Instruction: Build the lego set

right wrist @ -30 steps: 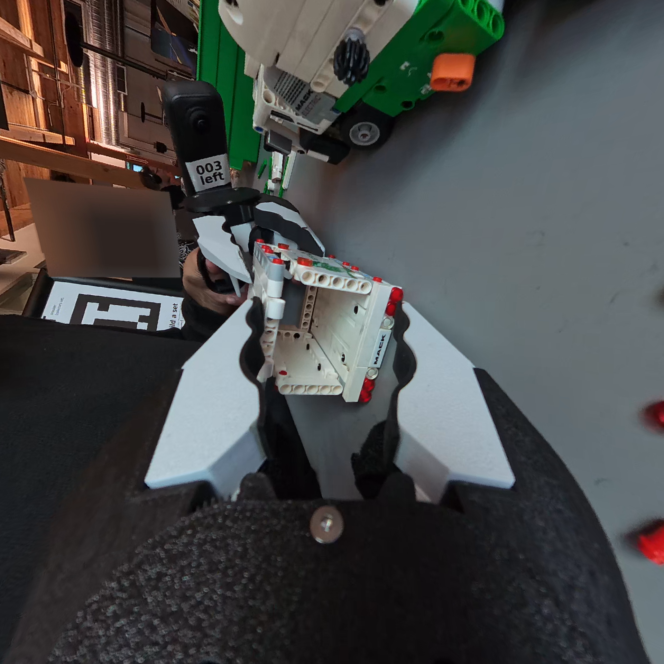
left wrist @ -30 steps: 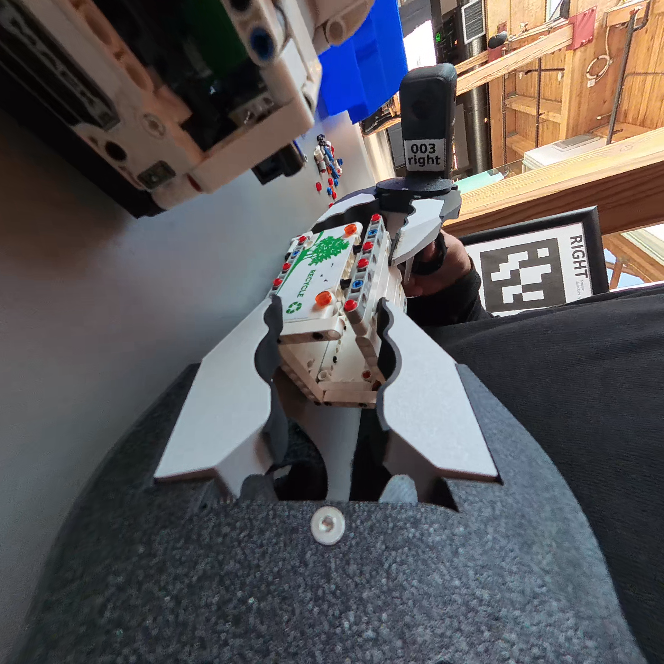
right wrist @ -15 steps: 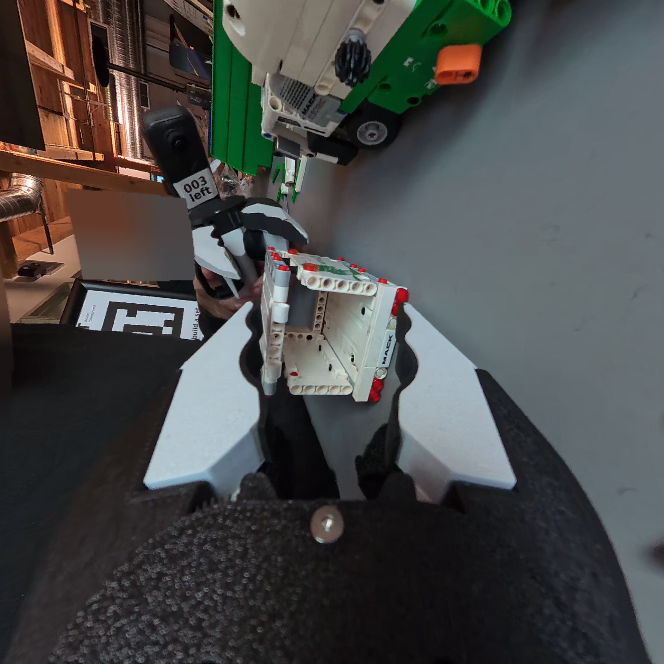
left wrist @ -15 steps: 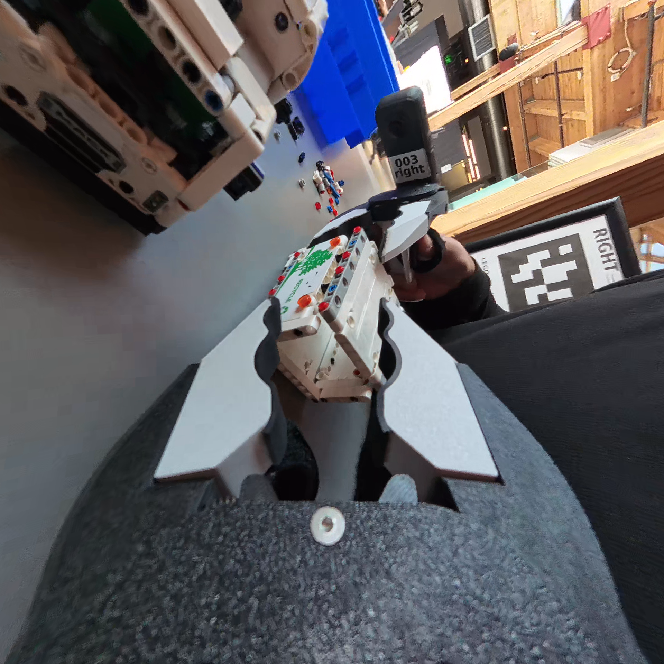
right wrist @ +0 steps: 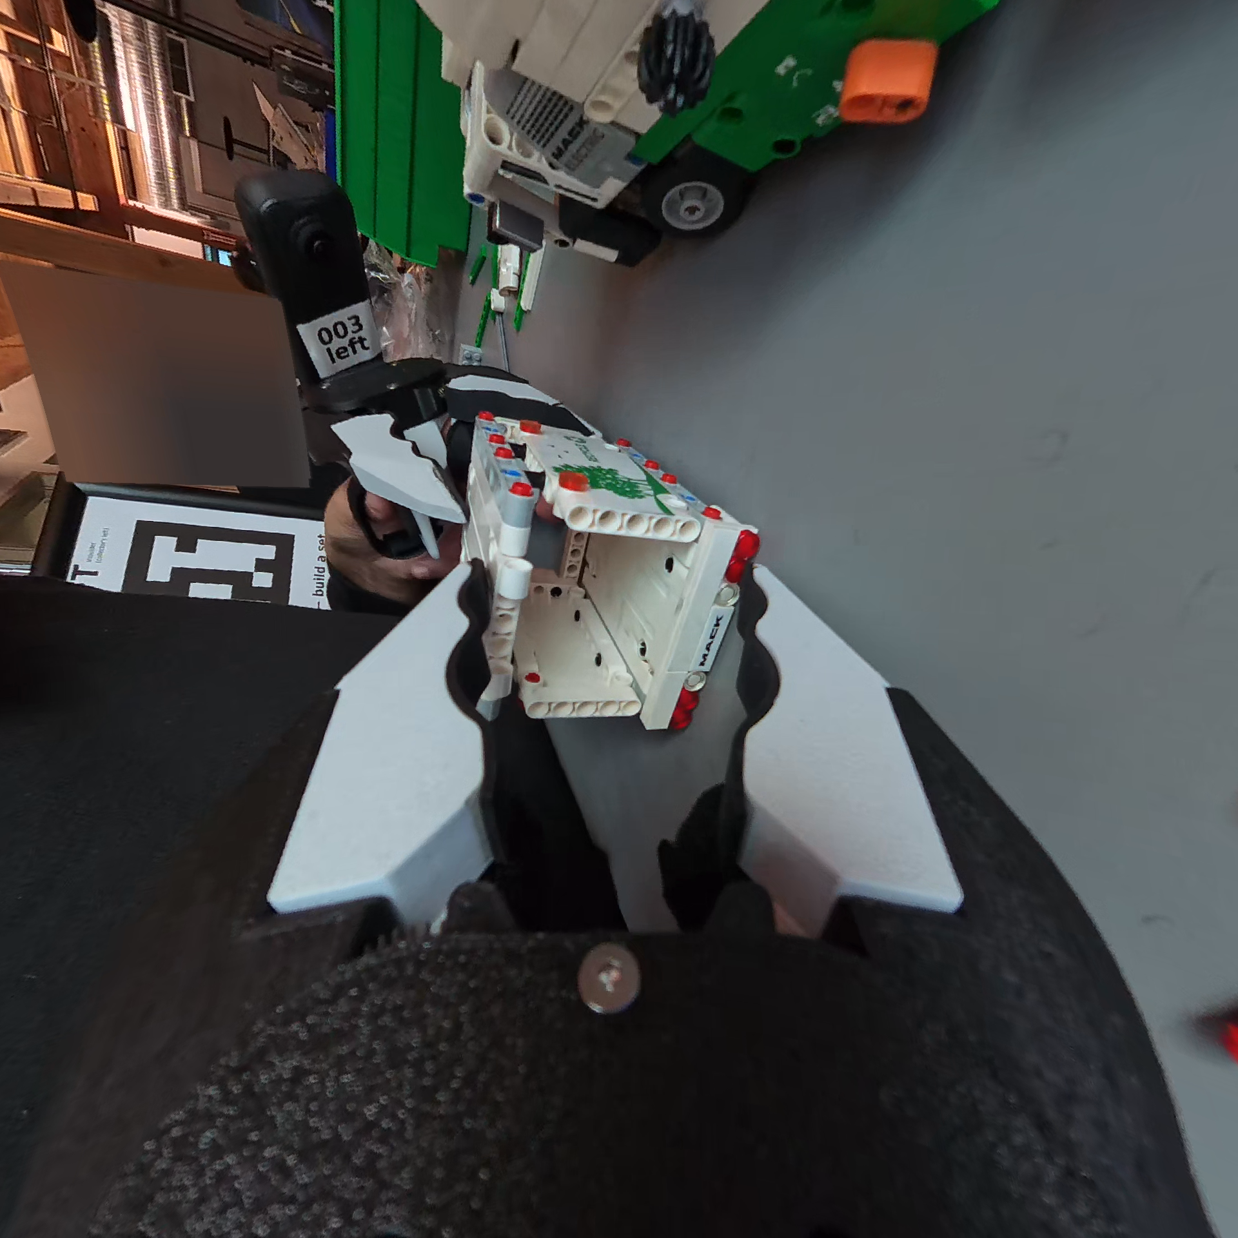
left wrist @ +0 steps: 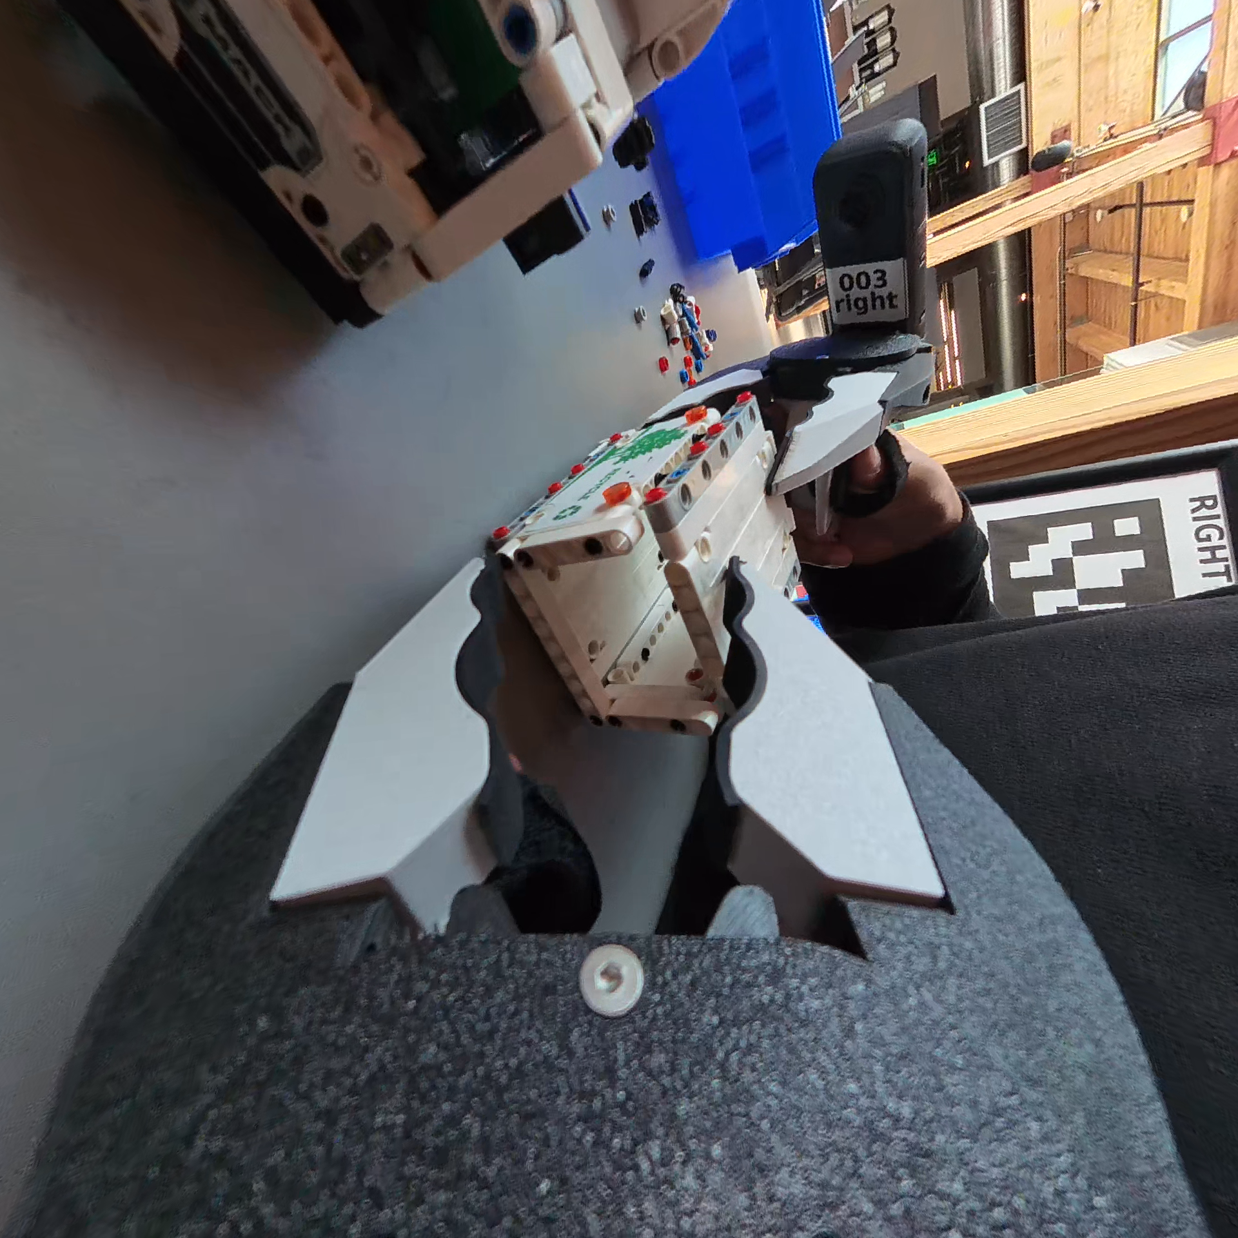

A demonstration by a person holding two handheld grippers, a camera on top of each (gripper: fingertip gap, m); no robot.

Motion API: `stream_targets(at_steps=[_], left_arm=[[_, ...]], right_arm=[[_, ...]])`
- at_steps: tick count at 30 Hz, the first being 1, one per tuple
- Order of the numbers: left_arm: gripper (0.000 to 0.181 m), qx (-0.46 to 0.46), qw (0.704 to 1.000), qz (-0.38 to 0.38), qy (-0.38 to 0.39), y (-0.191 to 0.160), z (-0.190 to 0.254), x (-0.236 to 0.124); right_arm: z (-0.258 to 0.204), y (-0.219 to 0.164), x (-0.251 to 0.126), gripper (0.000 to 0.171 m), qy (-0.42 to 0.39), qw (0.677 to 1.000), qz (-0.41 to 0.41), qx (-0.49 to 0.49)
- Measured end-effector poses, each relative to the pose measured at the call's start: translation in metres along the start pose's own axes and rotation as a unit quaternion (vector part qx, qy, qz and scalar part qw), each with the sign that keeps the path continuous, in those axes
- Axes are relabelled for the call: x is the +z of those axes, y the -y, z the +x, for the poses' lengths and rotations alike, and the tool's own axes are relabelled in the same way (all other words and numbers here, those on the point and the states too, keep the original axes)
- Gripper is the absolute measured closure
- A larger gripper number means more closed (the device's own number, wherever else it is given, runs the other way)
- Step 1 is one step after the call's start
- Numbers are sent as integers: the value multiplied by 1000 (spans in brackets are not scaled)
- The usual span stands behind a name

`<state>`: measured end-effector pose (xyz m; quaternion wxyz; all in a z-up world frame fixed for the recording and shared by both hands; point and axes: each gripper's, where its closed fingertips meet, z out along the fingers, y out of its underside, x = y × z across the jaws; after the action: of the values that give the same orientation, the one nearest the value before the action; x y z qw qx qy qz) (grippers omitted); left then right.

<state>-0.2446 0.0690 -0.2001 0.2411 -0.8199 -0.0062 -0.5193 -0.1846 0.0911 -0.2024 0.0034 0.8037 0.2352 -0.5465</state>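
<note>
Nearest in the left wrist view, the left gripper point(left wrist: 606, 643) is shown closed on one end of a white box-shaped lego body point(left wrist: 643, 576), its two dark-edged fingers point(left wrist: 482, 643) pressed against opposite sides. The body is held off the grey table point(left wrist: 234, 502), with a green tree sticker and red, blue and orange studs on its upper panel. At the far end of the body, the right gripper point(left wrist: 814, 469) is seen, held by a hand point(left wrist: 877, 522) in a dark sleeve.

In the right wrist view, the right gripper point(right wrist: 609, 643) is shown clamped across the open end of the same body point(right wrist: 603, 589); one finger lies against a white beam, the other against the panel with red studs. The hollow inside is visible between the fingers. Beyond it, the left gripper point(right wrist: 442, 496) is seen at the opposite end.

Farther off, a partly built green and white truck point(right wrist: 670, 114) is seen standing on the table. Small loose pieces point(left wrist: 683, 335) are scattered on the table beyond the body, and a blue bin point(left wrist: 750, 127) stands behind them. A black-and-white marker card point(left wrist: 1098, 542) is seen past the hand.
</note>
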Motion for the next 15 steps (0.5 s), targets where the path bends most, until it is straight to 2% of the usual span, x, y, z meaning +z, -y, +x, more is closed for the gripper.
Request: stream_targets(at_steps=[3,7,12,14,15], left_arm=[[119,16,1000,20,2,3,1,-1],[119,80,995,58,15,12,9,-7],[120,174,980,97,25,17,21,-13],[125,209,972,102,38,14,21,-11],[128,221,969,102,36,11,22,-8]], right_arm=[[-1,1,0,97,7,1000,3,-4],[-7,3,1,98,22,999,24,-31],[-25,21,-7,98,-8,978,86,-189],[-28,27,-12,115,-28,962,110,-249],[-32,27,-13,118,-26,955,117,-270]])
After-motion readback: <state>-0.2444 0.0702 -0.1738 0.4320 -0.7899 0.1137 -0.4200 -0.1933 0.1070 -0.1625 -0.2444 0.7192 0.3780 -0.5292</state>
